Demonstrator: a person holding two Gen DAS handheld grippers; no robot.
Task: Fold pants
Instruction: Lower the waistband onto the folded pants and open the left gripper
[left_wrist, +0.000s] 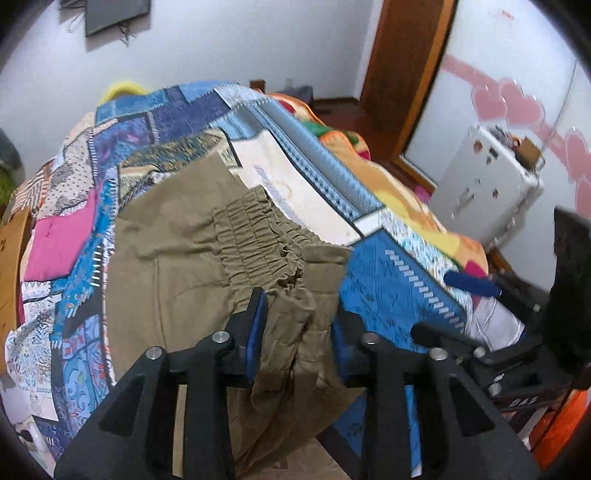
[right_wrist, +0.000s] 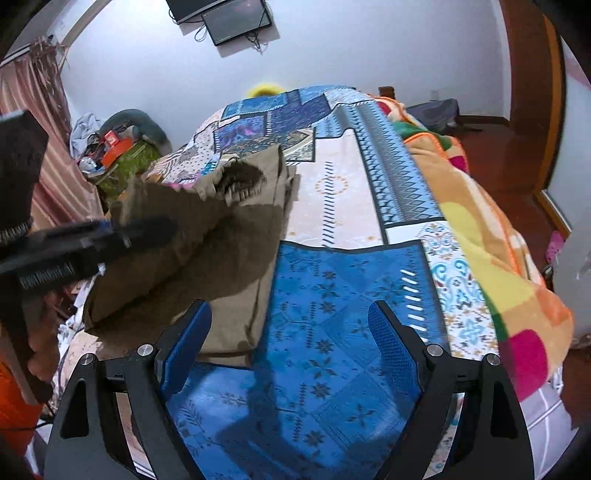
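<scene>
The left gripper (left_wrist: 299, 314) has its jaws drawn in on a bunch of olive cloth: a corner of the pants (left_wrist: 177, 236) near the elastic waistband (left_wrist: 258, 236), which hangs gathered between the blue pads and drops toward 6 o'clock in the left wrist view. In the right wrist view that same gripper shows at 9 o'clock, lifting a flap of cloth off the bed (right_wrist: 332, 295), so this end of the pants is raised and partly doubled over the rest.

The right gripper (right_wrist: 291, 328) stands wide, holding nothing. Its left finger (right_wrist: 188, 339) hovers over or just beside the near edge of the pants; I cannot tell whether it touches. Its right finger (right_wrist: 391, 343) is over the bare blue patchwork cover.

The pants lie on the bed toward 10 o'clock from the right gripper, spread along the cover with the waistband opening facing the camera in the right wrist view. The near part appears laid in a flat layer with a fairly straight edge along 12 to 6 o'clock, which suggests the legs may already be laid one on the other, though the pictures do not settle it.

As a judgement, the task is in its early to middle part: one fold seems under way, carried by the left gripper, and is not yet laid down. Left to do: bring the lifted end across and set it flat, smooth the bunched waistband, then fold the length down into a compact stack. A bright blanket (right_wrist: 498, 258) lies along the bed's far side at 3 o'clock, well apart from the pants.
</scene>
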